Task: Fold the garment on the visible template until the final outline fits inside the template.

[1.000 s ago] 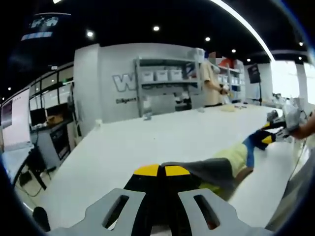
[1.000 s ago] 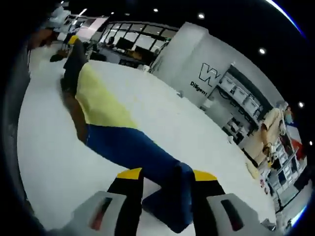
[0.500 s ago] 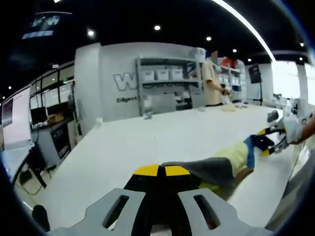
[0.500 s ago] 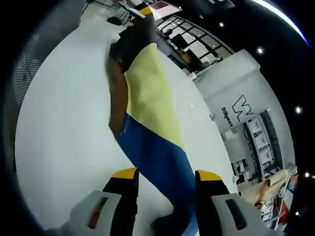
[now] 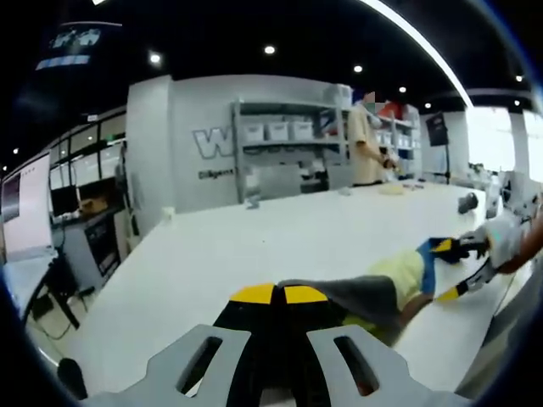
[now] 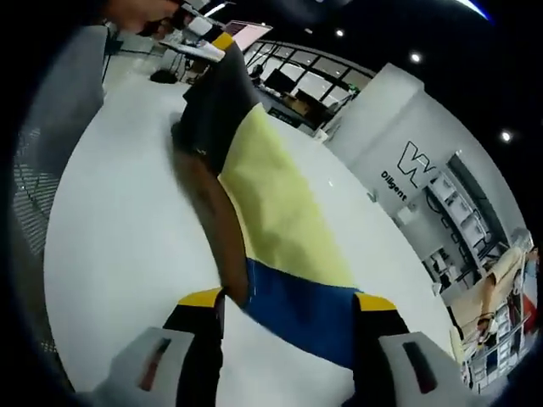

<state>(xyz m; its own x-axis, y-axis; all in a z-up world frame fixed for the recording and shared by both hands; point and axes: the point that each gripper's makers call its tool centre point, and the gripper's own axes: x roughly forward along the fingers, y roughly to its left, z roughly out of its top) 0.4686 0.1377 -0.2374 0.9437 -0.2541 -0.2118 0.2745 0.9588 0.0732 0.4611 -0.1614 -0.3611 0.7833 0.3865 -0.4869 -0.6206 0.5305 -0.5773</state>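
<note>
Gripping opposite garment (image 6: 280, 212) ends, both grippers' fingers (image 5: 254, 294) are closed; wall lettering starts "W".

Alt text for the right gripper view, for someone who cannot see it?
The right gripper holds the blue end of a garment between its yellow-tipped jaws. The cloth, with yellow, brown and dark grey panels, stretches away over a white table to the left gripper. Behind are shelves and a person.
</note>
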